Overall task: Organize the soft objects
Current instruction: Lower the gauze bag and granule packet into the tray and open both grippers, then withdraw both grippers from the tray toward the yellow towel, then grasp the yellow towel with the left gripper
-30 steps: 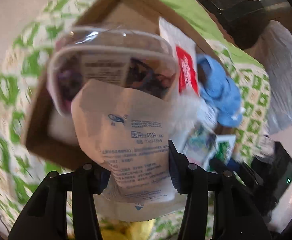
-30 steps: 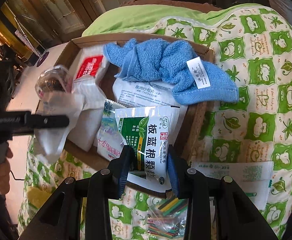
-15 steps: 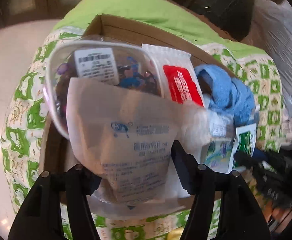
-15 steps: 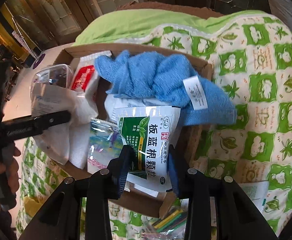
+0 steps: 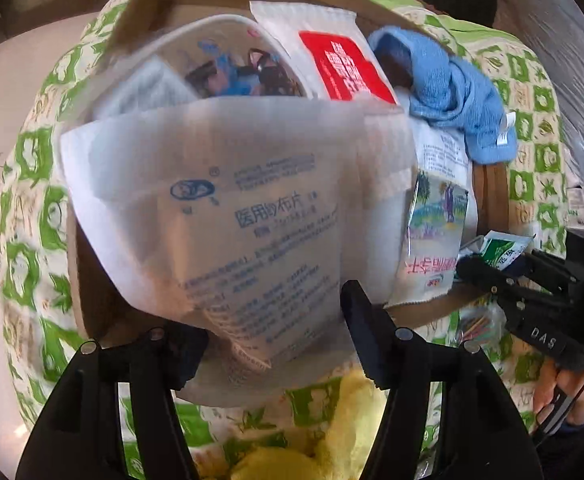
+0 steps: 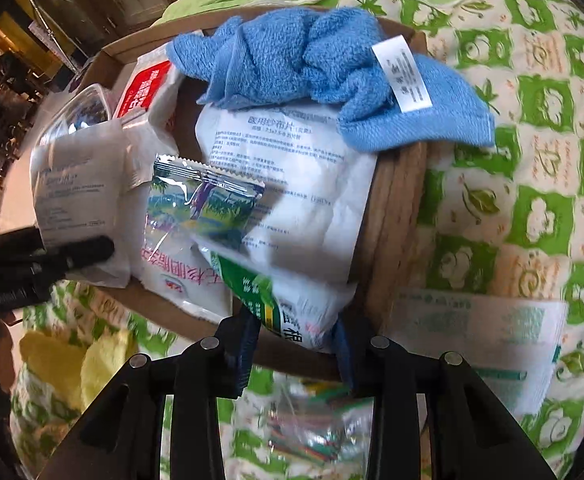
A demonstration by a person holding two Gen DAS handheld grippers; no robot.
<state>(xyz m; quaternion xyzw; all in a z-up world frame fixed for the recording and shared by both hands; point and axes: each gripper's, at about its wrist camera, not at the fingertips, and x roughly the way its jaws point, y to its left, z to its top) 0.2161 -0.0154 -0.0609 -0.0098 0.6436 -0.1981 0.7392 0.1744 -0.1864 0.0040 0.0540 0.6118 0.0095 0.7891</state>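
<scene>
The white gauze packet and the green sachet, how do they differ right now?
The white gauze packet is matte paper with blue print; the green sachet is glossy. The packet lies loose between the left gripper's parted fingers; the right gripper pinches the sachet. Both are over the cardboard box.

The white gauze packet [image 5: 227, 216] between the left fingers carries blue print reading 医用纱布片. A second gauze packet [image 6: 292, 168] in the box bears the same title. The right gripper's black body [image 5: 540, 336] reads "DAS".
</scene>
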